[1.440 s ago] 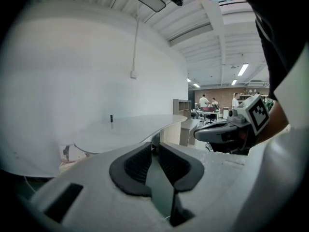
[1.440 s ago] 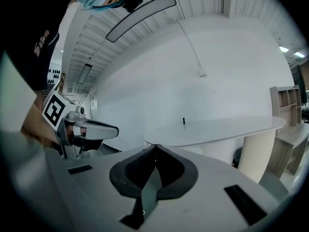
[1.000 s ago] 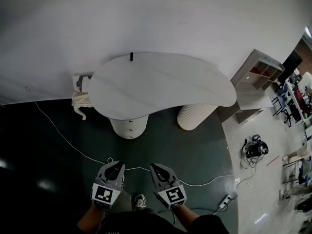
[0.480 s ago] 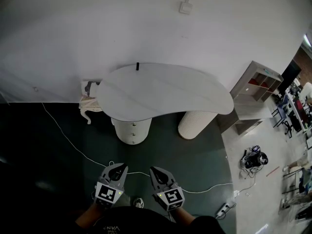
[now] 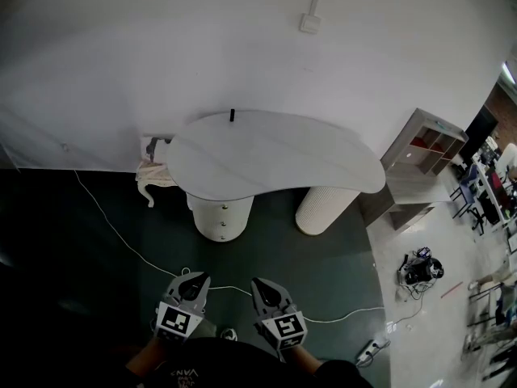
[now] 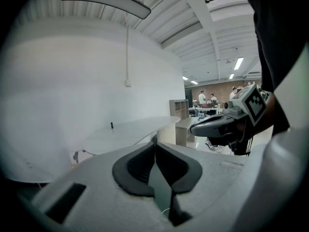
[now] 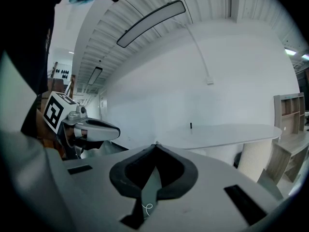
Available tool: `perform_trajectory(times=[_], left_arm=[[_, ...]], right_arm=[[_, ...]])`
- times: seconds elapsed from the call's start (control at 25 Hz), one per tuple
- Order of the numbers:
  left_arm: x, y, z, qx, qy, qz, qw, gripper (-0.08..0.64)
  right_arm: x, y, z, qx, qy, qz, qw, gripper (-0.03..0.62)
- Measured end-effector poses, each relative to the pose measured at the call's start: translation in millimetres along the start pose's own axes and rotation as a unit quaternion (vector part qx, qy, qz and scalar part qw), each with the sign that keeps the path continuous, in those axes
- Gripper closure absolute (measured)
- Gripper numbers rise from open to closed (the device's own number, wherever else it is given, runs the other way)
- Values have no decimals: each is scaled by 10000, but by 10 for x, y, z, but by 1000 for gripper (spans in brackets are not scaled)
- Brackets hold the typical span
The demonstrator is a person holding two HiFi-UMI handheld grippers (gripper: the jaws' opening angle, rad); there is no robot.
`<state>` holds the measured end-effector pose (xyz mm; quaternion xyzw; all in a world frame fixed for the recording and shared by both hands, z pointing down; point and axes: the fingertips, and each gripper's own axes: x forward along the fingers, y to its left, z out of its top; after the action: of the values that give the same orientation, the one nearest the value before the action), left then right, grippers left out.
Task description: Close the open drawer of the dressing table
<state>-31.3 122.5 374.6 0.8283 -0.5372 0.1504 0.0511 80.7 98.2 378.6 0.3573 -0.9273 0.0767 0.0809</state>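
Drawer pedestal (image 5: 220, 217): a smooth white cylinder standing under the desk (image 5: 275, 152), at 7 o'clock from the middle of the top. From the head view its front is too small to show whether any drawer stands out. The desk top is a flat, matte white kidney shape with rounded ends. At 5 o'clock beneath it stands a second round support, a ribbed leg (image 5: 323, 208). A small dark upright peg (image 5: 232, 115) sits near the top's far edge at 11 o'clock.

Both tools hang well short of the desk, which lies at 12 o'clock from them. The left tool (image 5: 196, 276) has its dark, scooped pads brought together with nothing between them. The right tool (image 5: 258, 282) is likewise closed and empty. Their grey shells are cut off by the lower frame edge.

A thin white cable (image 5: 113, 233) loops over the dark green floor (image 5: 81, 314). A pale wooden shelf unit (image 5: 424, 140) stands at 3 o'clock from the desk.
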Motion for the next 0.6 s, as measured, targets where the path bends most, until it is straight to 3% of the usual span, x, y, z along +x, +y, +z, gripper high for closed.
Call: perform_trajectory(times=[0.6], left_arm=[[-149,-59,9,-31,23,209,9998,535]], right_arm=[[-124,-42,-60,-4,124,-52,9999,588]])
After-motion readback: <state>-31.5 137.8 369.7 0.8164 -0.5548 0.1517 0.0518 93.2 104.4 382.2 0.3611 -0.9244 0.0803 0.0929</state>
